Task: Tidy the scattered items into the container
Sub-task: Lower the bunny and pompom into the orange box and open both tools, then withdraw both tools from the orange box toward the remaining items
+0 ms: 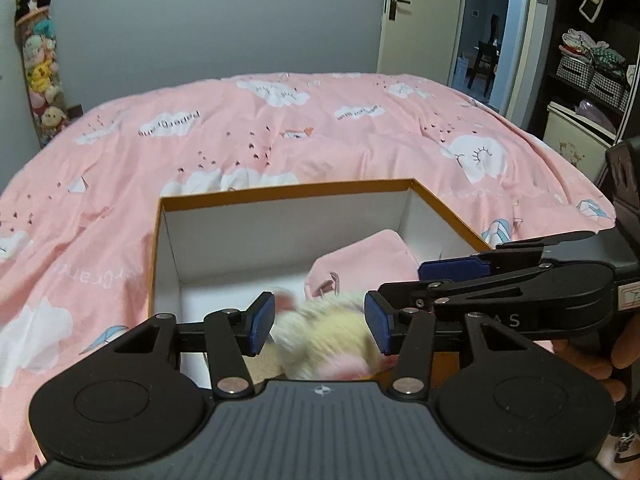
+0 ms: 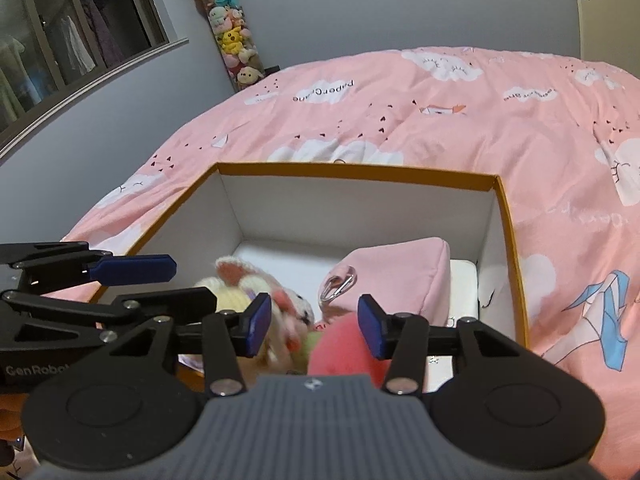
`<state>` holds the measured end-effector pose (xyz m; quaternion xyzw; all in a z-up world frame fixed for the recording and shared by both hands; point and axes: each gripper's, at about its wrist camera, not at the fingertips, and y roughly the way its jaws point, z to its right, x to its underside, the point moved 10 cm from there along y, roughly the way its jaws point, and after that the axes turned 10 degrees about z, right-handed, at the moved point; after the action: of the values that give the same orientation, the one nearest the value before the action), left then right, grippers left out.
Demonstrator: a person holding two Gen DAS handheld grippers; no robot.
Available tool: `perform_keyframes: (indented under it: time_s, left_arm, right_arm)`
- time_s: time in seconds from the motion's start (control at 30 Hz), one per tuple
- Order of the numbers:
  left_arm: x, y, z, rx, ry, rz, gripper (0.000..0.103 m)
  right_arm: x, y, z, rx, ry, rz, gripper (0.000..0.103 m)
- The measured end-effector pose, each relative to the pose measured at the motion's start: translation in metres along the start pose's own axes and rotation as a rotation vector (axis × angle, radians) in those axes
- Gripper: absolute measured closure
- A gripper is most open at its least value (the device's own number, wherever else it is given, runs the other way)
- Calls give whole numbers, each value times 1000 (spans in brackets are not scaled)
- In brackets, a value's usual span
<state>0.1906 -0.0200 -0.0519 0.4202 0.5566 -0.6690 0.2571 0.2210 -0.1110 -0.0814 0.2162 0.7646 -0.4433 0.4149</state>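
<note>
An orange-rimmed cardboard box point(image 1: 280, 192) point(image 2: 360, 170) with white inner walls stands open on the bed. In it lies a pink pouch point(image 1: 368, 260) point(image 2: 400, 276) with a metal clip point(image 2: 338, 286). My left gripper point(image 1: 321, 324) point(image 2: 194, 282) hangs open over the box's near end. A blurred cream plush toy point(image 1: 324, 336) point(image 2: 240, 292) sits between and below its pads, not pinched. My right gripper point(image 2: 314, 328) point(image 1: 400, 280) is open beside it. A round red-pink soft toy point(image 2: 344, 348) lies under the right gripper near its right-hand pad, and the other pad stands well apart from it.
The pink cloud-print duvet point(image 1: 320, 128) point(image 2: 480, 120) surrounds the box. A tall clear tube of plush toys point(image 2: 236, 44) point(image 1: 40, 72) stands in the far corner. There is a door point(image 1: 416, 16) and dark shelving point(image 1: 592, 64) to the right, and a window point(image 2: 72, 40) to the left.
</note>
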Motion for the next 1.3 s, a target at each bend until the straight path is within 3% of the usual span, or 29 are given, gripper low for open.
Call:
perform_keyframes:
  time_s: [0.27, 0.63, 0.87, 1.03, 1.3]
  left_arm:
    - [-6, -12, -1, -29, 35, 58, 45]
    - [-11, -49, 6, 16, 17, 109, 45]
    - [-12, -82, -2, -67, 158, 234, 45]
    - [-7, -101, -34, -121, 165, 296, 41]
    - [3, -111, -117, -116, 66, 265, 34]
  right_arm:
    - [-9, -17, -6, 27, -60, 83, 51]
    - [-11, -75, -16, 63, -116, 218, 49]
    - [4, -109, -20, 72, -115, 286, 46]
    - [14, -115, -27, 65, -125, 290, 45]
    - [17, -120, -43, 68, -203, 327, 44]
